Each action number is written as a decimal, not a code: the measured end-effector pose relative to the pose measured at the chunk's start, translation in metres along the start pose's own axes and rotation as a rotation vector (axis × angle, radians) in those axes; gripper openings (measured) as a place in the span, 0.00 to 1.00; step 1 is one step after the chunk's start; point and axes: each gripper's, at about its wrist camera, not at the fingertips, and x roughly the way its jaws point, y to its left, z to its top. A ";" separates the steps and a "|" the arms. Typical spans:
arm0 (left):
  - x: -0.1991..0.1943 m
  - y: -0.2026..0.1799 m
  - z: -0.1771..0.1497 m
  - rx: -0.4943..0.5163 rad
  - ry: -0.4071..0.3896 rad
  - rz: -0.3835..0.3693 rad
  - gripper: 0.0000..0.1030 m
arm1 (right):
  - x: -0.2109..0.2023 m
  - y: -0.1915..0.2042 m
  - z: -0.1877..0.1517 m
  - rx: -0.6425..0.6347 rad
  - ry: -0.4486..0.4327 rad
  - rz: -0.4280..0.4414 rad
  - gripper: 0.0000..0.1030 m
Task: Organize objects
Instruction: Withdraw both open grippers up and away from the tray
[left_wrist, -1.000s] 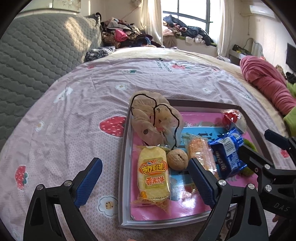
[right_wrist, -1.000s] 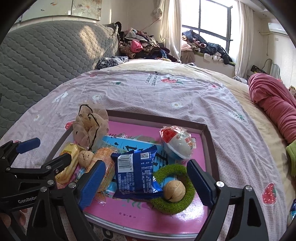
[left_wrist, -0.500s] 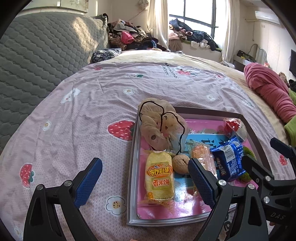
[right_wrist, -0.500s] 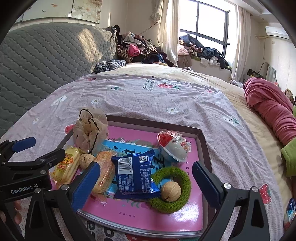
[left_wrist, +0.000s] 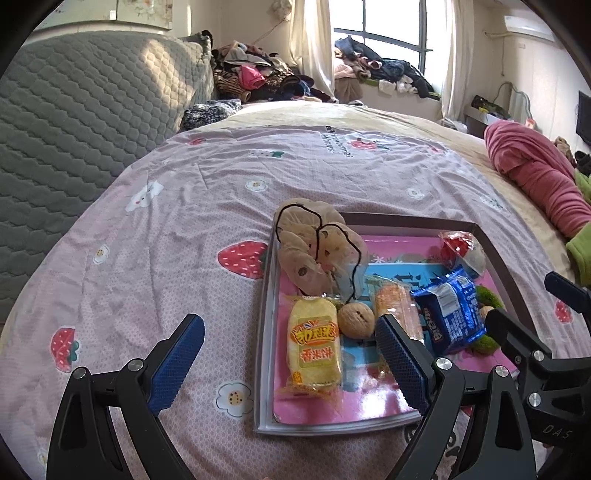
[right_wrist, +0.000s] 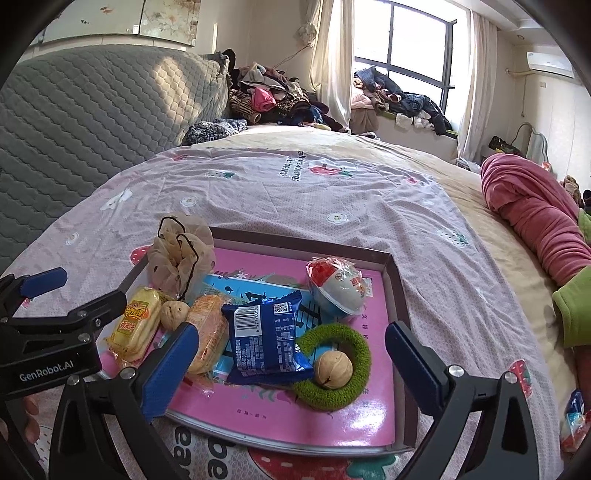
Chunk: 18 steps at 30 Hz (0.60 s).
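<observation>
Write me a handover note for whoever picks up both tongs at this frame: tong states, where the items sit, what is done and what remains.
Left tongs: open, empty, hovering at the tray's near left edge.
Right tongs: open, empty, hovering over the tray's near side.
In the shallow grey tray with pink liner: yellow rice-cracker packet, two walnuts, one inside the green fuzzy ring, orange snack pack, blue biscuit packet, beige scrunchie, red-and-white wrapped egg.
Done: these items are in the tray.
Left: unclear; a small packet lies outside at the right edge.

Left claw (left_wrist: 290, 354) and right claw (right_wrist: 291, 363) both gape wide, empty.
</observation>
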 end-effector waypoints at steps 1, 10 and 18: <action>-0.002 -0.001 0.000 0.001 0.000 0.000 0.91 | -0.002 -0.001 0.000 0.002 -0.002 0.000 0.99; -0.026 -0.008 -0.003 0.012 -0.031 0.016 0.91 | -0.028 -0.005 -0.005 0.016 -0.021 0.002 0.99; -0.042 -0.015 -0.017 0.027 -0.022 0.025 0.91 | -0.045 -0.005 -0.014 0.009 -0.013 0.003 0.99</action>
